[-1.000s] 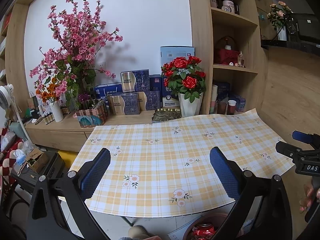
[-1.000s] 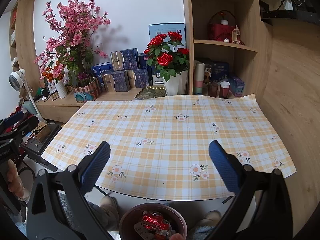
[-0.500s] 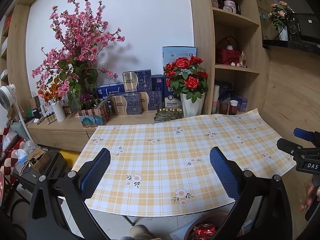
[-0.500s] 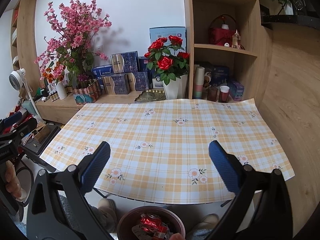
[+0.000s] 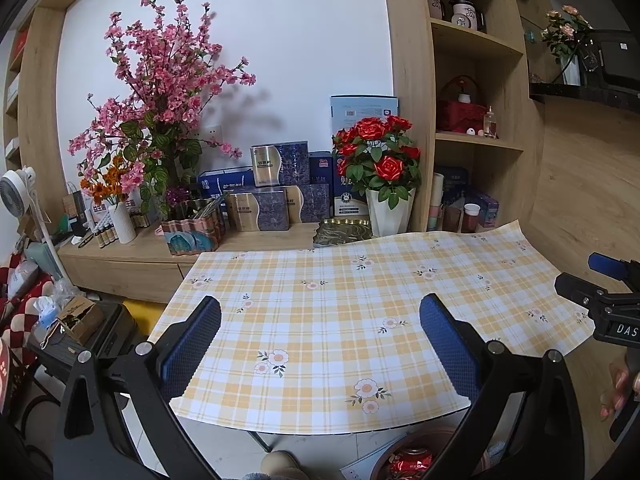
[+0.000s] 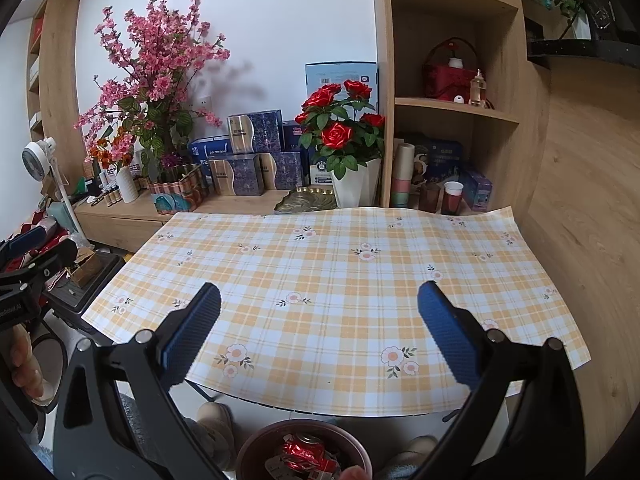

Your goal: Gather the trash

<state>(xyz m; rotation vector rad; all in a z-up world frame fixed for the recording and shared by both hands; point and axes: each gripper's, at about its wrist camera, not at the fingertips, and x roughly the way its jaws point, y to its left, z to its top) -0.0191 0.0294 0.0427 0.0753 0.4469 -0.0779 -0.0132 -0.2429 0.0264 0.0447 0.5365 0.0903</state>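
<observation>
Trash (image 6: 303, 454), a crushed red can with wrappers, already lies in the brown bin (image 6: 256, 446) on the floor, just below the near edge of the counter (image 6: 340, 280). We see nothing left on the counter cloth. Our left tongs (image 5: 320, 340) and right tongs (image 6: 320, 328) both hang wide open and empty above that edge. The bin lies under the right tongs, which are nearer. We judge the collecting nearly finished.
</observation>
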